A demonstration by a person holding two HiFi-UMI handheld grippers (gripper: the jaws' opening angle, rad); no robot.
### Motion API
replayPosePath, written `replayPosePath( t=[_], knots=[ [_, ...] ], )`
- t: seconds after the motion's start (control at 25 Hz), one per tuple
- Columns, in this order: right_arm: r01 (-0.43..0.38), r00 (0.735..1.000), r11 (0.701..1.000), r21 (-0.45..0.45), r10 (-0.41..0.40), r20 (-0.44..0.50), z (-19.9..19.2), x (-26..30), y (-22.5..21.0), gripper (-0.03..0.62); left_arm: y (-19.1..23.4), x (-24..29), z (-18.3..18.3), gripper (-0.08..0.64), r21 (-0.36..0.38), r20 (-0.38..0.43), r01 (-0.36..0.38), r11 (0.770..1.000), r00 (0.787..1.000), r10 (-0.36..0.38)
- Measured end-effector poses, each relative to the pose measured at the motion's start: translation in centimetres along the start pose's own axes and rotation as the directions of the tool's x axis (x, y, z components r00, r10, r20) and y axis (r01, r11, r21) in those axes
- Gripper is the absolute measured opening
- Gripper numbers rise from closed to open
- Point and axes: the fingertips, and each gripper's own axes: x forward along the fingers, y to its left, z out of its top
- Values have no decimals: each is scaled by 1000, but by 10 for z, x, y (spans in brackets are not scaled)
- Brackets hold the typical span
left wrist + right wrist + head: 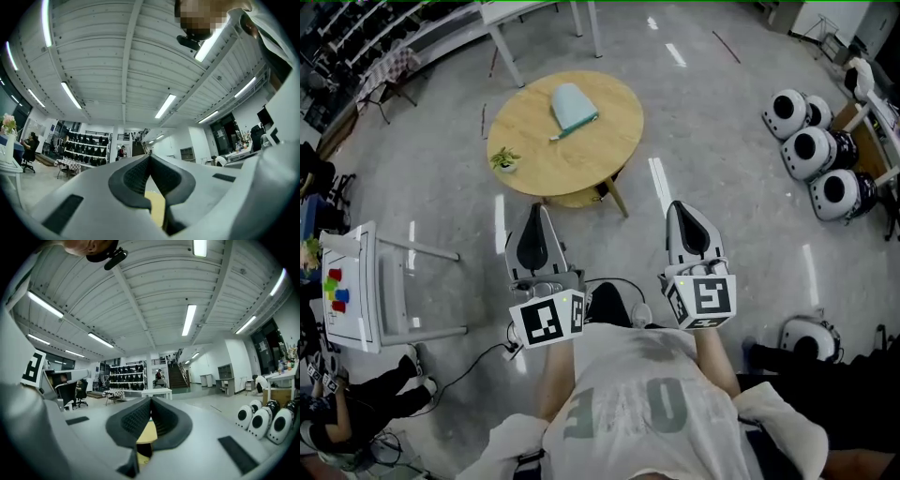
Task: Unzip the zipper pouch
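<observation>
Two pairs of hard white plastic tongs sit low in my head view. The left tongs (538,214) and right tongs (679,208) are each closed tip to tip, and their ribbed black rubber pads (133,178) grip nothing. Ahead, the pale teal fabric zipper pouch (573,106), soft and rounded at one end, lies flat on the round light-wood desk (534,141), well apart from both tongs. A small green potted plant (504,160) stands near the desk's left edge, above the glossy grey floor (722,122).
</observation>
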Motion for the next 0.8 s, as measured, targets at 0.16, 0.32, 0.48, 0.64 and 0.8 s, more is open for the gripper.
replayPosePath(
  t=[0.16, 0.32, 0.48, 0.64, 0.8],
  knots=[
    [-15, 999, 1000, 17, 16, -44, -18, 2, -4, 29, -2, 3, -8, 25, 6, -17, -11, 1000, 1000, 11],
    [-26, 999, 1000, 3, 26, -41, -20, 21, -11, 29, 1, 30, -18, 25, 0, -3, -7, 1000, 1000, 7],
    [-25, 999, 999, -39, 23, -40, -18, 51, -23, 29, 3, 68, -29, 25, -19, 17, 8, 1000, 1000, -8],
    [-14, 999, 998, -64, 13, -30, -12, 94, -39, 29, 7, 116, -41, 25, -30, 29, 26, 999, 999, -25],
    [-13, 1000, 994, -112, 9, -30, -6, 157, -39, 29, 28, 171, -53, 25, -46, 35, 36, 998, 999, -35]
  ],
)
